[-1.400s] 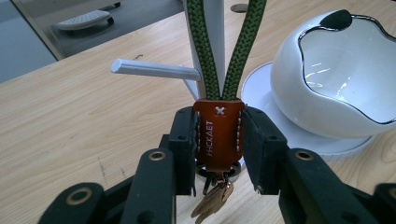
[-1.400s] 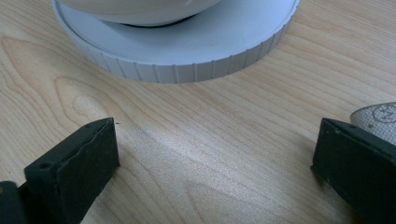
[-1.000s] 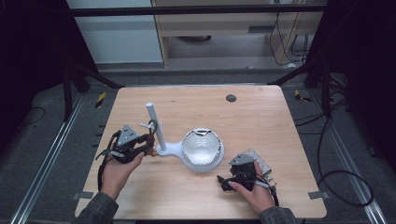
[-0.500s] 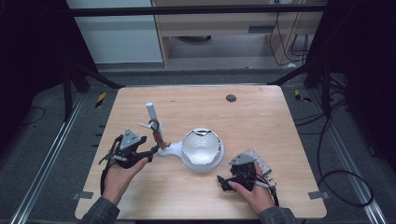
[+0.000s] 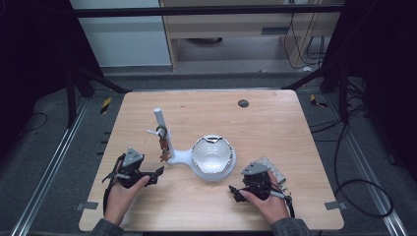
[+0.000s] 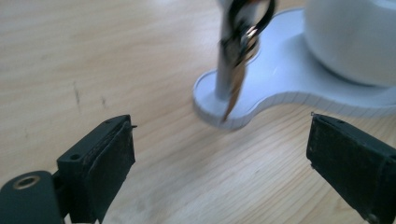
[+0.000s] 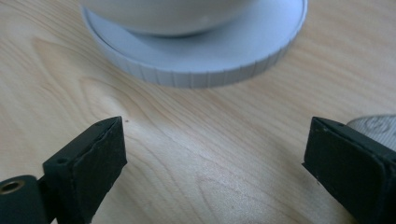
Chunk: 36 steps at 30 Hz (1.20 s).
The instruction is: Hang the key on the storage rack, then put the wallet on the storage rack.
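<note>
Left tongs (image 5: 158, 171) dropped from keys (image 5: 163, 145), just spreading, empty | right tongs (image 5: 234, 191) spread, narrowing, empty

Both black grippers (image 5: 158, 173) (image 5: 235, 192) carry grey three-cornered top plates, trailing black cables and thick square-ended fingers (image 6: 100, 163).

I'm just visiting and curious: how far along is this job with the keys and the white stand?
Done: the keys hang from the hook on the white stand. In hand: nothing; the left gripper has just been opening, jaws empty, beside the stand. The right gripper rests open near the bowl. Little seems left.
</note>
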Tool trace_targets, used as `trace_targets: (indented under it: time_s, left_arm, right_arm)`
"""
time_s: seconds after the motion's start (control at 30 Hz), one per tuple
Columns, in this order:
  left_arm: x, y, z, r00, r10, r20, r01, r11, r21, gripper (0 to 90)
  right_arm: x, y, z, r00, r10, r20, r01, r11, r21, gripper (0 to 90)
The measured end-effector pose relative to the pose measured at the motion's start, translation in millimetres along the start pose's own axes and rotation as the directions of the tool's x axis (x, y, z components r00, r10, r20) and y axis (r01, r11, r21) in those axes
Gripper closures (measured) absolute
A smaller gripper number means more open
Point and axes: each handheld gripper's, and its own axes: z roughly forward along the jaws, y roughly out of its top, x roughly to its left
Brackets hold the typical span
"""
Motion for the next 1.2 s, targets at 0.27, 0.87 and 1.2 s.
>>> trace_targets:
  time_s: [0.27, 0.87, 1.2]
  left_arm:
    - [11.3, -16.2, 12.9, 0.9987, 0.015, -0.049, -0.01, 0.9942, 0.107, 6.4]
    - [16.5, -29.6, 22.8, 0.9981, -0.001, -0.062, 0.01, 0.9901, 0.14, 1.8]
    - [17.2, -29.3, 23.2, 0.9974, -0.003, -0.073, 0.014, 0.9894, 0.144, 0.8]
  right_arm:
    - [-3.5, 20.9, -33.3, 0.9988, -0.031, 0.039, 0.031, 1.0, -0.003, 8.7]
    - [-66.9, 19.1, -82.9, 0.9944, 0.071, 0.077, -0.088, 0.965, 0.245, 14.2]
    - [-78.3, 16.8, -87.7, 0.991, 0.116, 0.067, -0.131, 0.939, 0.319, 9.5]
